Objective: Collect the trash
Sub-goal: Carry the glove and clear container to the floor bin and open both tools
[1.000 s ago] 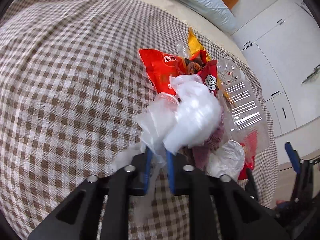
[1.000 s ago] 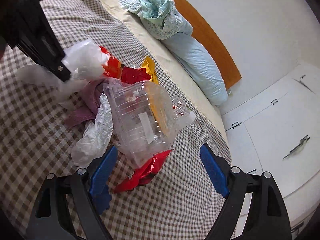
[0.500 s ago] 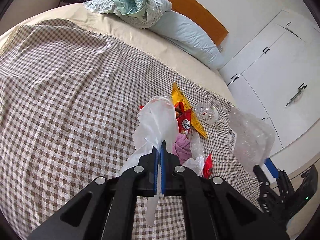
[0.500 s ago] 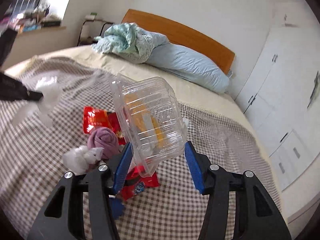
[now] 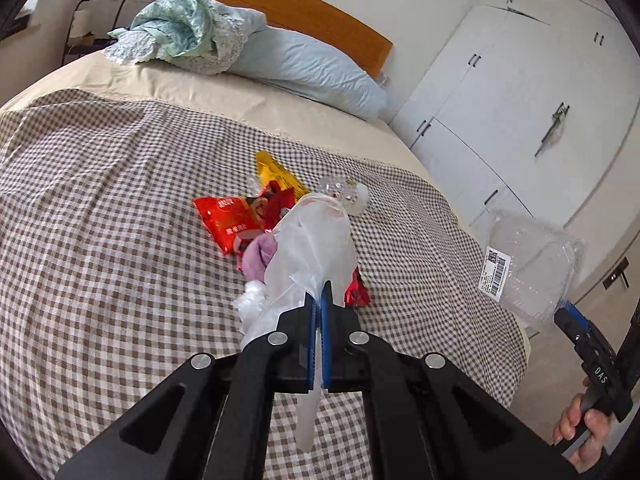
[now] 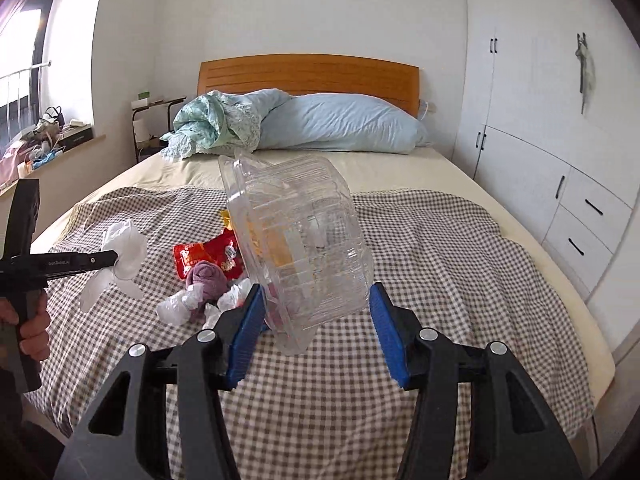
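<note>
1. Left claw [image 5: 318, 300]: pads pressed together, pinching a thin white plastic bag [image 5: 316, 240]. The bag stands up ahead of the tips, with a tail hanging beneath them. Keep the pinch firm; the film is slippery.
2. Right claw [image 6: 314, 312]: half spread, gripping a clear plastic box [image 6: 298, 248] by its lower end. The box tilts up and forward of the pads, clear of the bed [image 6: 460, 280]. Judgement: a springy shell, so squeeze no harder than needed or it may buckle and pop free.
3. Remaining trash, below and beyond both claws on the checked cover: red wrapper [image 5: 228, 220], yellow wrapper [image 5: 276, 174], purple wad [image 5: 262, 256], crumpled white scraps [image 6: 176, 308], small clear cup [image 5: 344, 196].
4. Step in hand, as judged: carry both items off to a bin; none is in view. Hold both level and keep them apart.
5. Risk: the hanging bag tail could snag the pile beneath.
</note>
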Tool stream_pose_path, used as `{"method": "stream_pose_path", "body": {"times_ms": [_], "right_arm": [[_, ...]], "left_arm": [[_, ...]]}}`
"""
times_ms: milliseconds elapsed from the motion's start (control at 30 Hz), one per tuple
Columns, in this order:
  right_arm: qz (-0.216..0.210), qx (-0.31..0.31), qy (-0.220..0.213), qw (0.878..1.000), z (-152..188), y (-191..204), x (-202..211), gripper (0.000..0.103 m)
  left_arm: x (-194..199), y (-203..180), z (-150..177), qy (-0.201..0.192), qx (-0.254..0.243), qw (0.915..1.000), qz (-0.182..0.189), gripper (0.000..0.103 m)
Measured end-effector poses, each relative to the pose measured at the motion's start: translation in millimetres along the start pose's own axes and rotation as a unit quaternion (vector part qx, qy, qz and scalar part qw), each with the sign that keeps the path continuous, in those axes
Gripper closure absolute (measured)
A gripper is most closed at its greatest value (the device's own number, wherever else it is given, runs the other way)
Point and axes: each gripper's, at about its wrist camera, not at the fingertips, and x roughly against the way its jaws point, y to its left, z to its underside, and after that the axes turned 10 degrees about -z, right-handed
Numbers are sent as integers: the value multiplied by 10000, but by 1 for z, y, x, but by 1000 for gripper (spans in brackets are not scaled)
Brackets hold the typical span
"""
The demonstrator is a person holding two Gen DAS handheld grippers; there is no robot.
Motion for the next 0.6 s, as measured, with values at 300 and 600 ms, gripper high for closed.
{"method": "stream_pose_path", "body": {"times_ms": [300, 600], "right_arm": [[641, -209, 221, 9975, 70, -70, 82, 51], [757, -848, 1250, 9856, 199, -140, 173, 50]], "left_arm": [[30, -88, 58, 111, -779, 9965, 293, 103], [47, -228, 150, 705, -1833, 9727, 1237, 103]]}}
